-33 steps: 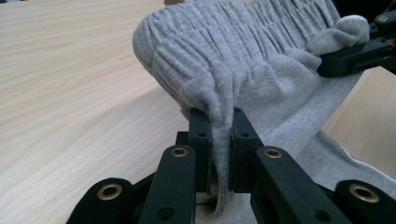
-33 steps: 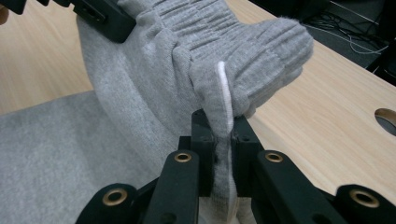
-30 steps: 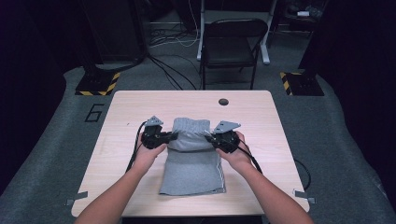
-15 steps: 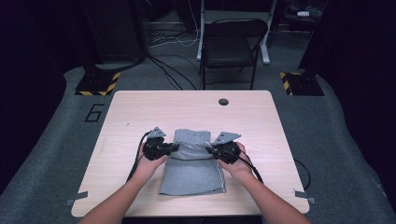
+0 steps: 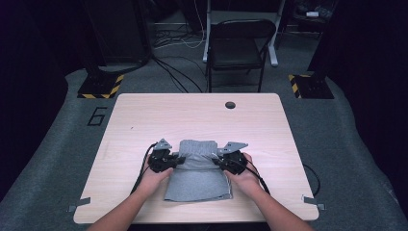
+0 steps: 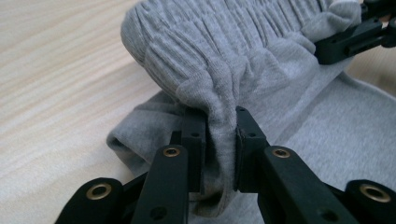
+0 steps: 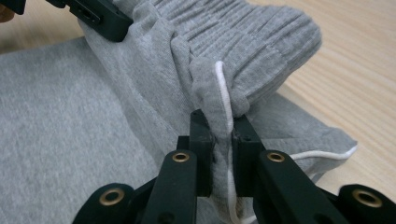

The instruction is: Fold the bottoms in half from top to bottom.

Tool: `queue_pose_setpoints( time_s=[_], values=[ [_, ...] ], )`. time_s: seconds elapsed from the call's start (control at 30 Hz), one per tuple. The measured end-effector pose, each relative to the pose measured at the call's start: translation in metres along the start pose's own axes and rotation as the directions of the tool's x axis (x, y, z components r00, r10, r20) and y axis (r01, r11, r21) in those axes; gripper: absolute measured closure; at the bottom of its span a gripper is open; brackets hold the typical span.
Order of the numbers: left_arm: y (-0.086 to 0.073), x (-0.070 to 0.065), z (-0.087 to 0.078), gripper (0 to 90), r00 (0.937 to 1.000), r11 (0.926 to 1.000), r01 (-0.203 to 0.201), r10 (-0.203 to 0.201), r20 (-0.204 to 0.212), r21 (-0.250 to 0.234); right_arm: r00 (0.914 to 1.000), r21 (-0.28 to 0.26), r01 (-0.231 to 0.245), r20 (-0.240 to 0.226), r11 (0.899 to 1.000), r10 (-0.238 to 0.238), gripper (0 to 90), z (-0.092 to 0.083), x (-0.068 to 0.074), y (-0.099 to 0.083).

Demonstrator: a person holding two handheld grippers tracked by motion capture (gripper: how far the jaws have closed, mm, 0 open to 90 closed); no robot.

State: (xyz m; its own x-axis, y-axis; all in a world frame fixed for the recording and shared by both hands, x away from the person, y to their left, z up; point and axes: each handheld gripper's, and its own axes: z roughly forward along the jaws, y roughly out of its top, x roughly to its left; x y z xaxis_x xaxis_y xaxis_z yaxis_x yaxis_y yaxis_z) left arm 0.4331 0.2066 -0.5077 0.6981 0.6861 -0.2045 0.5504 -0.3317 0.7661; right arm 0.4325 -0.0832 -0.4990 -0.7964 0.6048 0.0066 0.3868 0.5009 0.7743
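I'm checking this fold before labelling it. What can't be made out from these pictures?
- Grey garment: the high view is too small to tell its type.
- Left gripper: folded cloth covers its pad faces in the left gripper view.
- Right gripper: cloth and a white cord cover its pad faces in the right gripper view.
- Cord's lower end: cut off by the bottom edge there.

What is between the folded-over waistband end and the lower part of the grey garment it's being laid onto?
Nothing visible. The grey garment lies bare beneath the waistband, which the left gripper and right gripper pinch at its ends.
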Motion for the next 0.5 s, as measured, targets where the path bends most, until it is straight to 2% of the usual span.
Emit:
queue_pose_setpoints(
  time_s=[0.07, 0.17, 0.2, 0.27, 0.3, 0.4, 0.43, 0.5],
  values=[
    [-0.0016, -0.0009, 0.0002, 75.8, 0.9999, 0.9999, -0.01, 0.01, 0.006, 0.009, 1.0, 0.005, 0.0, -0.004, 1.0, 0.0, 79.2, -0.0004, 0.0011, -0.0009],
    [-0.0033, -0.0041, 0.0, 71.7, 0.9998, 0.9998, 0.014, -0.014, 0.015, 0.015, 0.9997, 0.016, 0.012, -0.02, 1.0, -0.011, 73.3, -0.0011, 0.0015, -0.0022],
    [-0.003, -0.0041, -0.0005, 69.0, 0.9998, 0.9998, 0.006, -0.007, 0.018, 0.016, 0.9997, 0.009, -0.008, -0.023, 1.0, 0.008, 69.9, -0.0014, 0.0031, -0.003],
    [-0.0033, -0.0063, -0.0013, 65.8, 0.9997, 0.9998, 0.01, -0.01, 0.021, 0.019, 0.9993, 0.005, -0.005, -0.037, 1.0, 0.005, 66.1, -0.0025, 0.0032, -0.0036],
    [-0.0046, -0.0078, -0.0021, 64.6, 0.9996, 0.9997, 0.001, -0.001, 0.027, 0.023, 0.9989, 0.003, -0.022, -0.04, 1.0, 0.022, 64.0, -0.0037, 0.0047, -0.004],
    [-0.0068, -0.0082, -0.0029, 63.3, 0.9995, 0.9997, -0.002, 0.001, 0.032, 0.026, 0.9987, -0.001, -0.024, -0.045, 1.0, 0.024, 63.6, -0.005, 0.0052, -0.0048],
    [-0.0078, -0.0074, -0.0037, 63.3, 0.9993, 0.9996, -0.015, 0.014, 0.034, 0.026, 0.9983, -0.001, -0.037, -0.045, 0.999, 0.037, 63.2, -0.006, 0.0059, -0.0056],
    [-0.0101, -0.0081, -0.0046, 62.4, 0.9991, 0.9997, -0.005, 0.004, 0.042, 0.024, 0.9971, -0.008, -0.052, -0.056, 0.999, 0.051, 62.3, -0.0078, 0.0059, -0.0073]
  ],
)
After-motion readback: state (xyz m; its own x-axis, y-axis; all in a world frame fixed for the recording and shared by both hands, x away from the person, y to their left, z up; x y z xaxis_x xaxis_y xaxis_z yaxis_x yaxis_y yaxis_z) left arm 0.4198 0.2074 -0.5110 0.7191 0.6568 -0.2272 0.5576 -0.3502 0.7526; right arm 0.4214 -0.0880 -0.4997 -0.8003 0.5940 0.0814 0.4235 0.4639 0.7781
